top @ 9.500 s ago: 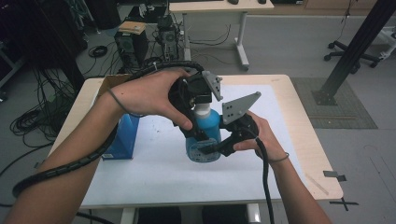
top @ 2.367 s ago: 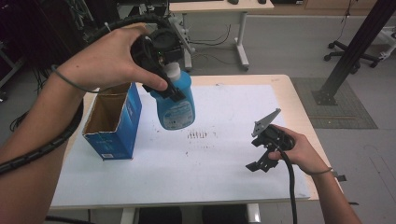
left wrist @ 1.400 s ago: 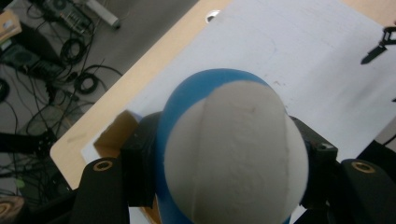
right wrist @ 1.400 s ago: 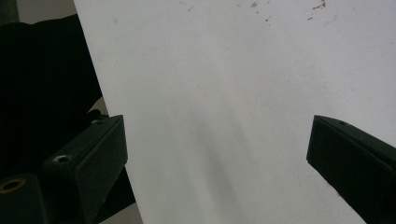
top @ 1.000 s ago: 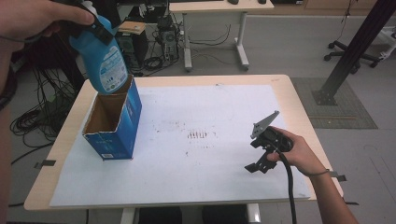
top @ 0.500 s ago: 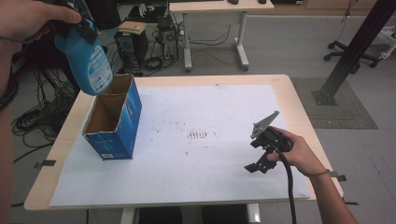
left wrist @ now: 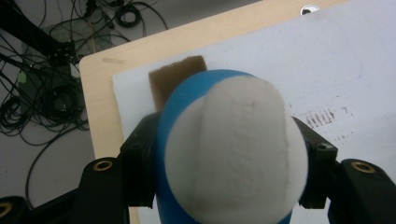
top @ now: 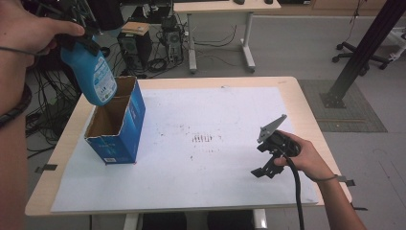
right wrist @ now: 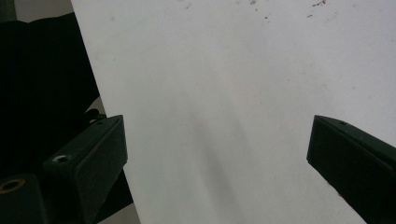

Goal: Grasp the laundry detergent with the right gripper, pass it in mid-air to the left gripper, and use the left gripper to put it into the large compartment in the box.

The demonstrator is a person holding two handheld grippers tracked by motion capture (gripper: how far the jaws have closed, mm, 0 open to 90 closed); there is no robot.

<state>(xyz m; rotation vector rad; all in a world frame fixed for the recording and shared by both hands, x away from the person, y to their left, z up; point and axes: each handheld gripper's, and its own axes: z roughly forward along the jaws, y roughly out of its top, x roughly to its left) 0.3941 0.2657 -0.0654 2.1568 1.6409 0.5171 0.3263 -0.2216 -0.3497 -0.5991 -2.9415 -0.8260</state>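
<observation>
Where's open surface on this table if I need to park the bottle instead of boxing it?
The white sheet is bare between the blue box and the right gripper, bar ink marks. It is crowded at the box, with the bottle over its mouth.

High view: above table (top: 297,96), looking forward-down. Tong cameras: close, looking down onto same white sheet (right wrist: 233,93).

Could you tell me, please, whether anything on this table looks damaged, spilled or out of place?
Little stands out. The white paper sheet carries dark smudges near its middle, like old stains. The open blue cardboard box stands upright, and the blue plastic bottle hangs tilted above it in the left gripper.
</observation>
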